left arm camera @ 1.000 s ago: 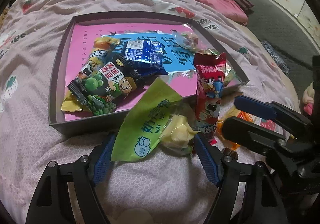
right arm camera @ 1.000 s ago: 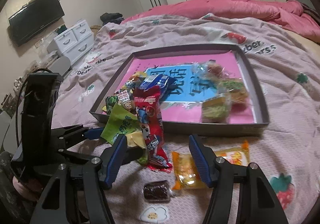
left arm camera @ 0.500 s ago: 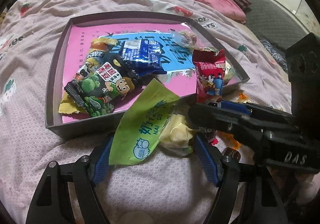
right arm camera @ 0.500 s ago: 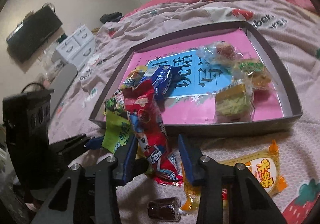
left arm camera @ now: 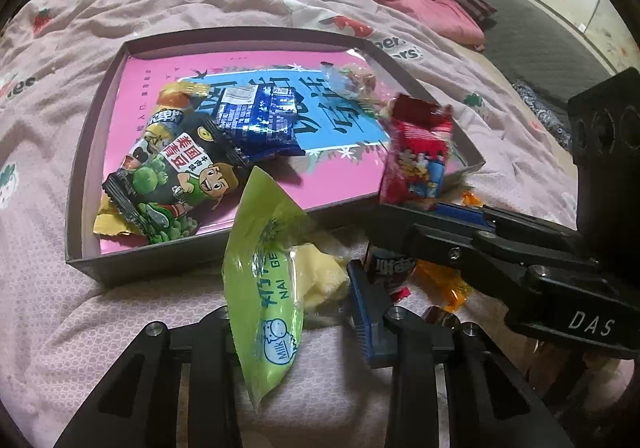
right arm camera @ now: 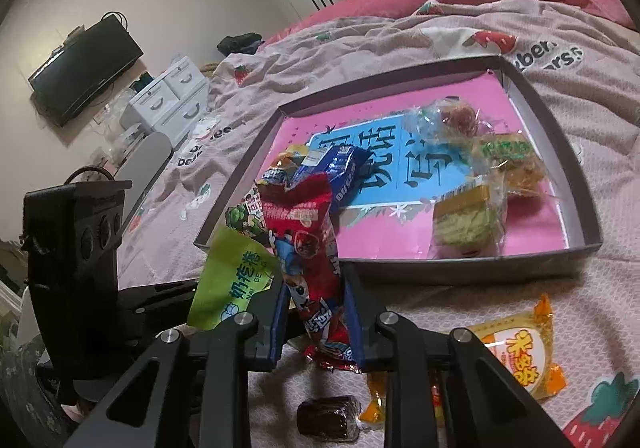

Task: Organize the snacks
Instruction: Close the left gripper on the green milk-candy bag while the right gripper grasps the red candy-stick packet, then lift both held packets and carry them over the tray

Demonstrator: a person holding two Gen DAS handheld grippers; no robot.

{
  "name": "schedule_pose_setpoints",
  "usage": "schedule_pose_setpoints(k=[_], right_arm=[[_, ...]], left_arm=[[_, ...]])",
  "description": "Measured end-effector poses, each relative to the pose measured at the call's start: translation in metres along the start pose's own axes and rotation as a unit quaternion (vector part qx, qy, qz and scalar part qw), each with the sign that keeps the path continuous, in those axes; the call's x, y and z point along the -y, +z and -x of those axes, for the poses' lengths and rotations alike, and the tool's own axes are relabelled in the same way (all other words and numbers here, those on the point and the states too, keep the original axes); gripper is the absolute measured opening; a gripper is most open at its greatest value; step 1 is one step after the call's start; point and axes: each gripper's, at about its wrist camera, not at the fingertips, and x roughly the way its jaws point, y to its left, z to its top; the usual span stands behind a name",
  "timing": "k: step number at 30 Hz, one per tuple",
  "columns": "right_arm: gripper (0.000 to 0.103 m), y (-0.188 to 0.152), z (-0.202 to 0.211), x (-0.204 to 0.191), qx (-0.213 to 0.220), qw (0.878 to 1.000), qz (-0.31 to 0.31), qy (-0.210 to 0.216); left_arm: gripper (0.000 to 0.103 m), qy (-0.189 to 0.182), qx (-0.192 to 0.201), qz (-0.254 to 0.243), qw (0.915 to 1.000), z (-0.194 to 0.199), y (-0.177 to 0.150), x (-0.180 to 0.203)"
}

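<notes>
My left gripper [left arm camera: 296, 304] is shut on a green milk-roll packet [left arm camera: 264, 280], which stands up between its fingers just in front of the shallow grey box [left arm camera: 148, 264]. My right gripper [right arm camera: 318, 324] is shut on a red snack packet [right arm camera: 308, 244] and holds it upright near the box's front edge; the packet also shows in the left wrist view [left arm camera: 418, 164]. The box [right arm camera: 460, 268] has a pink and blue liner and holds several snack packets.
On the pink strawberry bedspread in front of the box lie a yellow-orange rice snack [right arm camera: 520, 352], a dark brown wrapped sweet [right arm camera: 328, 418] and an orange candy [right arm camera: 374, 404]. A white drawer unit [right arm camera: 168, 100] and a wall TV [right arm camera: 84, 68] stand beyond the bed.
Both grippers have closed: the left on the green packet, the right on the red packet. The right gripper moved left towards the box front and both packets are lifted upright.
</notes>
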Motion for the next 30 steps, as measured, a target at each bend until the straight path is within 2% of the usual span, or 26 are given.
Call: schedule_pose_setpoints(k=[13, 19, 30], right_arm=[[0.026, 0.007, 0.033, -0.01, 0.047, 0.998, 0.022, -0.023], [0.026, 0.011, 0.047, -0.013, 0.064, 0.997, 0.027, -0.032], [0.026, 0.018, 0.06, -0.017, 0.087, 0.995, 0.03, -0.041]], left_arm=[[0.036, 0.004, 0.038, 0.0, 0.9992, 0.036, 0.004, 0.001], [0.036, 0.009, 0.068, 0.005, 0.9976, 0.058, 0.011, 0.0], [0.036, 0.02, 0.095, 0.011, 0.9952, 0.073, 0.019, -0.005]])
